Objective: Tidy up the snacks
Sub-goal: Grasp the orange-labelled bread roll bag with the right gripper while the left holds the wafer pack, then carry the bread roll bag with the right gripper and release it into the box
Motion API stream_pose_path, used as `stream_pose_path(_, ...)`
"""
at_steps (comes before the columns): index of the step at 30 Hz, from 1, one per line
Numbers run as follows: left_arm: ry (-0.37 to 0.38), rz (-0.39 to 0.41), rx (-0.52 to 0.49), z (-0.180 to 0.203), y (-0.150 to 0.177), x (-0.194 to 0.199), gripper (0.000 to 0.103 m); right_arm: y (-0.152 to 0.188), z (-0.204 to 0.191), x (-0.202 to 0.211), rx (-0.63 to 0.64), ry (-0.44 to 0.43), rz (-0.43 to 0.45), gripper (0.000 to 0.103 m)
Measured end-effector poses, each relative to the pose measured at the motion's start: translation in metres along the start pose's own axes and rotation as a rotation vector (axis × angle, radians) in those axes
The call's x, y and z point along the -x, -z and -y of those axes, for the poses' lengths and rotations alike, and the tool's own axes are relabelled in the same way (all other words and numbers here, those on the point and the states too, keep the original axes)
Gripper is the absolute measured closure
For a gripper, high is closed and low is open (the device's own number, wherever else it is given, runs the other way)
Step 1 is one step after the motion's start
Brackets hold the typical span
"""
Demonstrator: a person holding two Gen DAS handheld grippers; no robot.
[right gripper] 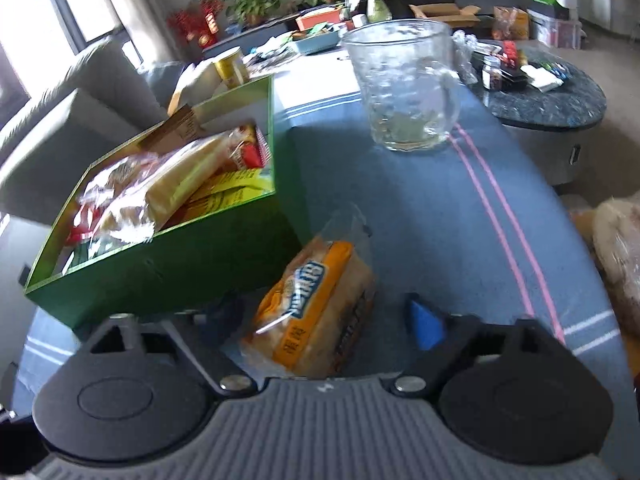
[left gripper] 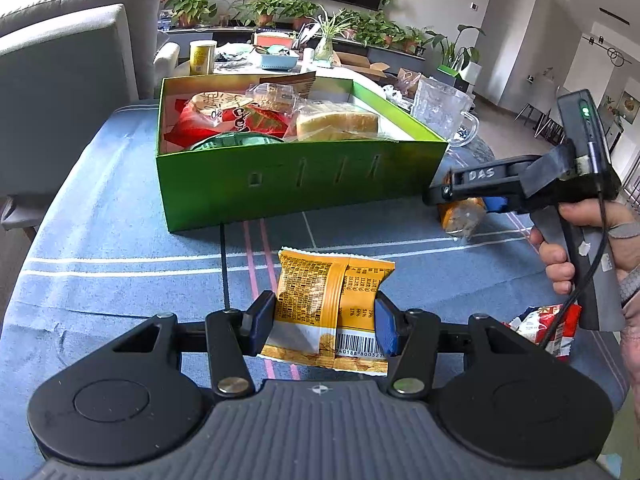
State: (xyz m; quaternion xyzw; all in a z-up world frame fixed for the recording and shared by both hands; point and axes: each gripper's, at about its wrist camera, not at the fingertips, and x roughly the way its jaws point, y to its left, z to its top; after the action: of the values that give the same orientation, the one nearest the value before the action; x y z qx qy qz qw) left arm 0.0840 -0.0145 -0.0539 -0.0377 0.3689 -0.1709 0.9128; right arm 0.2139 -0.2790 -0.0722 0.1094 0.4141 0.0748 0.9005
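Snacks are split three ways: most already fill the green box [left gripper: 296, 176] near the far edge of the blue-clothed table [left gripper: 100, 240], one yellow packet [left gripper: 332, 304] sits in the left gripper [left gripper: 324, 326], and a bread bag [right gripper: 316, 312] lies just off the box's right front corner.

The left gripper's blue pads [left gripper: 386, 330] press on the packet's two sides, jaws narrow, so it holds the packet near its barcode end. The packet's long axis runs away from the gripper, straight toward the box's front wall. The box opening lies directly ahead and higher than the packet, so the coming move looks like a lift over that wall followed by a drop inside.

The right gripper [right gripper: 320, 316] straddles the bread bag with its jaws wide. One blue pad [right gripper: 424, 326] stands clear of the bag's right side; the other finger is in shadow beside the bag, and no press shows. The bag's long axis runs along the fingers, tilted slightly right, and its near end reaches between them. The box stands to the left of this gripper, close by.

A glass mug [right gripper: 404, 88] stands beyond the bag toward the table's far right edge, well clear of either path. A red packet [left gripper: 540, 328] lies near the right front edge, beside the right hand [left gripper: 592, 248].
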Motion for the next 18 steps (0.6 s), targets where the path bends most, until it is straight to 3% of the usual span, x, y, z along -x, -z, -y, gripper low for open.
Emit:
stream_pose_path(2, 0.000, 0.005, -0.002, 0.000, 0.000, 0.001, 0.055, 0.001, -0.005, -0.001, 0.032, 0.011, -0.007, 0.035)
stream_pose_path(12, -0.012, 0.011, 0.015, -0.003, 0.001, 0.003, 0.055, 0.019, -0.021, 0.025, 0.115, -0.071, -0.017, 0.039)
stream_pose_path(18, -0.015, 0.026, 0.017, -0.002, -0.001, 0.008, 0.055, 0.018, -0.036, 0.047, 0.133, -0.117, 0.055, 0.039)
